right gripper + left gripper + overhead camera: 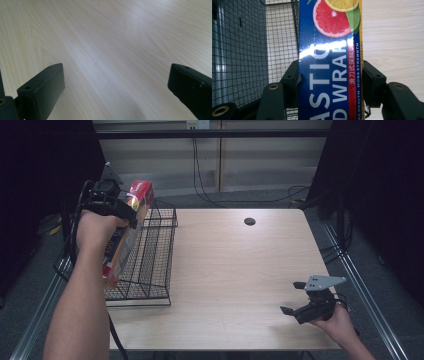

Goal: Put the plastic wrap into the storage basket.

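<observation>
A long blue plastic-wrap box [129,227] with citrus pictures and a red end is held tilted above the black wire basket [160,265] at the table's left. My left gripper [107,200] is shut on the box; in the left gripper view the box [329,62] runs up between the two black jaws, which press its sides. My right gripper [296,299] hovers low over the table's front right corner, open, with bare wood between its jaws [112,82].
The light wooden table [235,270] has a round cable hole [249,221] near its far edge. Black cables hang by the wall behind. Dark curtains flank both sides, and metal rails run along the floor.
</observation>
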A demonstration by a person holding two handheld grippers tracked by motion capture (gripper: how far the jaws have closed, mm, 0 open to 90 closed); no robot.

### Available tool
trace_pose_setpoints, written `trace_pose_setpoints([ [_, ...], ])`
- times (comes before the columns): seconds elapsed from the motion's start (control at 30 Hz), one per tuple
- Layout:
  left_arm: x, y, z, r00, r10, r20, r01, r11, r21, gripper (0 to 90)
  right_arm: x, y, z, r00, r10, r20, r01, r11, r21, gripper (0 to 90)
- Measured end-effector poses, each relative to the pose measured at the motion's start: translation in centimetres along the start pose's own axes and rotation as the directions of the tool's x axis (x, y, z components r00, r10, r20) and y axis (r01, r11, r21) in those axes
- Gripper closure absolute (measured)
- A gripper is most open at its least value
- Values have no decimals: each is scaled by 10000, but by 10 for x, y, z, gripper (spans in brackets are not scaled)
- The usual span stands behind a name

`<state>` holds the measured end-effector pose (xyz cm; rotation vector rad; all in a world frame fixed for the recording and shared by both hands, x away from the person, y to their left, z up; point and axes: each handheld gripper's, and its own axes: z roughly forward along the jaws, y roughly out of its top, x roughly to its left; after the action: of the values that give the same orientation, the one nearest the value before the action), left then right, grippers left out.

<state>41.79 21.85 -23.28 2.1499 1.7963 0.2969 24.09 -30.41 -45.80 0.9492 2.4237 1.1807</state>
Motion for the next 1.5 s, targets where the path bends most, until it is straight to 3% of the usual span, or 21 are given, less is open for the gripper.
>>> trace_pose_setpoints([
  [0.67,25,-4,-7,9987,-480,-148,478,9987,-187,439,1,2,4,10000,-93,-28,93,9999,79,8],
  [0.73,28,-5,-6,9984,-471,-328,465,9988,-176,439,1,2,4,10000,-66,-62,67,9999,83,8],
  [1.23,38,-11,5,9931,-1016,-582,1008,9948,-158,438,1,2,5,9999,-42,-92,43,10000,75,8],
  [1.5,43,-15,12,9923,-1041,-671,1044,9945,12,437,0,3,6,9999,-31,-141,32,10000,93,8],
])
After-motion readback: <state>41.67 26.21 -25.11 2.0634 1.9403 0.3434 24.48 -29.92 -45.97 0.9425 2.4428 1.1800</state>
